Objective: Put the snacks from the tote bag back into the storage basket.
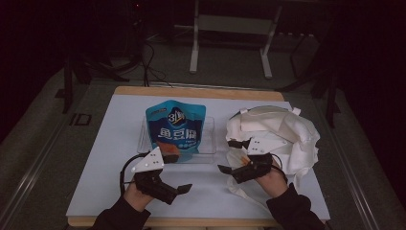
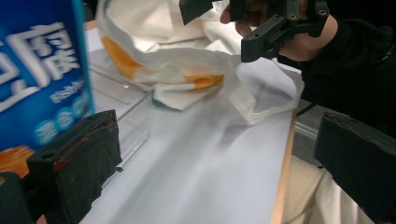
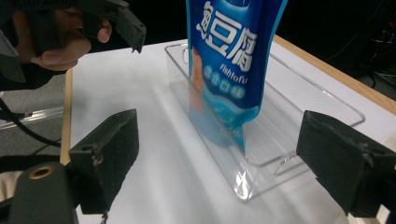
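Two hand-held grippers hover low over the near part of the white table (image 1: pixel 110 158), the left gripper (image 1: pixel 177 178) and right gripper (image 1: pixel 229 156) both with jaws spread wide and empty, bare tabletop between them. Just beyond, a blue snack pouch (image 1: pixel 175 125) stands upright in a clear tray (image 1: pixel 208 139), near the left gripper. Beside the right gripper lies a crumpled white cloth bag (image 1: pixel 282 134), reaching toward the table's right edge.

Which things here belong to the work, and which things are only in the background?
Belong to the work:
blue snack pouch, standing in the clear tray
white cloth bag
left gripper, open
right gripper, open

Only in the background:
white table frame
cables on the floor
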A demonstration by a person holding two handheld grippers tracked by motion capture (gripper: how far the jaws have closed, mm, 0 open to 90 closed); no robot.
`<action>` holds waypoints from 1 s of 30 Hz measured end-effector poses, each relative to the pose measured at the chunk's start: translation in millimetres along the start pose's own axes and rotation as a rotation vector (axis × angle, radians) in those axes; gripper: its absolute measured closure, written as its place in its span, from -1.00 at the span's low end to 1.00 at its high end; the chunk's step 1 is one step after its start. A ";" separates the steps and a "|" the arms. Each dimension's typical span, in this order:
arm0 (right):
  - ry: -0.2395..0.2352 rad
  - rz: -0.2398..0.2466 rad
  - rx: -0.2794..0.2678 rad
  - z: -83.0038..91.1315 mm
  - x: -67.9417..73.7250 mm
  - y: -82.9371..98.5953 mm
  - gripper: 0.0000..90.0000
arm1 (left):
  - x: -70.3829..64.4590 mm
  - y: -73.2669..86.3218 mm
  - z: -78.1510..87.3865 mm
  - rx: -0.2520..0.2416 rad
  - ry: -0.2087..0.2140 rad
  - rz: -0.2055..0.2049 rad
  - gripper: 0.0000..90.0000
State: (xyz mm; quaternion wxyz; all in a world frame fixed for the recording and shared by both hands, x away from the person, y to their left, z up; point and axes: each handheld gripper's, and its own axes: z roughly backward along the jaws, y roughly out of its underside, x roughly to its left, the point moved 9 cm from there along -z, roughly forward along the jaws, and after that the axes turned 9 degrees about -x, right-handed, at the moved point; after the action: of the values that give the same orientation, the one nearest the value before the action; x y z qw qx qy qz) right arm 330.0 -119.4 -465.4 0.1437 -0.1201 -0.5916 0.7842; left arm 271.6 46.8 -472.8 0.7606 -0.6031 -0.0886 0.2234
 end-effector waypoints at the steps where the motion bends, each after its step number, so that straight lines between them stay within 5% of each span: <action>1: 0.000 0.000 0.000 0.0 0.0 0.0 -0.71 | 0.0 0.0 0.0 0.000 0.000 0.000 -0.98; 13: 0.012 0.017 -0.013 33.2 9.2 14.1 -0.71 | -18.1 4.8 -21.7 0.022 0.077 -0.013 -0.98; 14: 0.010 0.017 -0.010 35.2 10.2 15.6 -0.71 | -23.3 5.8 -24.9 0.022 0.123 -0.010 -0.98; 17: 0.029 0.029 0.003 43.3 11.6 25.6 -0.70 | -28.7 6.0 -28.7 0.014 0.151 -0.017 -0.98; 30: 0.117 0.013 -0.011 60.6 9.7 47.6 -0.70 | -41.1 31.3 -49.1 0.089 0.203 -0.046 -0.98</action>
State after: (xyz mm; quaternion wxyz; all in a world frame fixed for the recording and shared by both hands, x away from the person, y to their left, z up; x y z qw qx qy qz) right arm 295.4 -182.3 -495.0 0.1724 -0.1701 -0.5855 0.7736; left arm 247.8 -9.2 -509.9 0.7967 -0.5860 -0.0148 0.1473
